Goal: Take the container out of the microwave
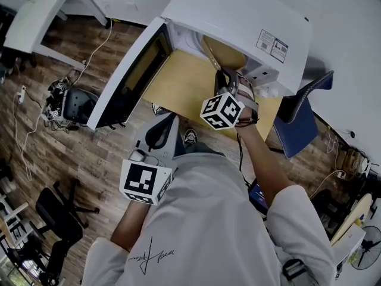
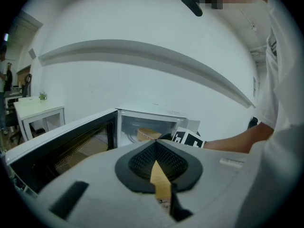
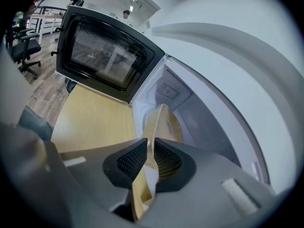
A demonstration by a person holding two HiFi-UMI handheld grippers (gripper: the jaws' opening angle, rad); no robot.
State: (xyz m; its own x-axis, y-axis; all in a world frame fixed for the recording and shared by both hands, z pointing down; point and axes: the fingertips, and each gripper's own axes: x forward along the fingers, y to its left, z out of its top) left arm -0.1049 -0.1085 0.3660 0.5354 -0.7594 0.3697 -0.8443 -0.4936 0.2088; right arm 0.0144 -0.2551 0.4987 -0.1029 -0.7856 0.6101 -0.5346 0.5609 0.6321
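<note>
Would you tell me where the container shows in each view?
Head view: upper middle, the container inside the microwave.
Left gripper view: centre, inside the microwave, beyond the jaws.
Right gripper view: centre, rim clamped by the right gripper.
Shared landmark: the open microwave door.

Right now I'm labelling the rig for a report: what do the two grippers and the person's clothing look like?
Both the left gripper and right gripper have pale grey bodies with jaws faced in black meshed pads. Each carries a white cube printed with black square markers. The person wears a white short-sleeved shirt and a dark band at the right wrist.
</note>
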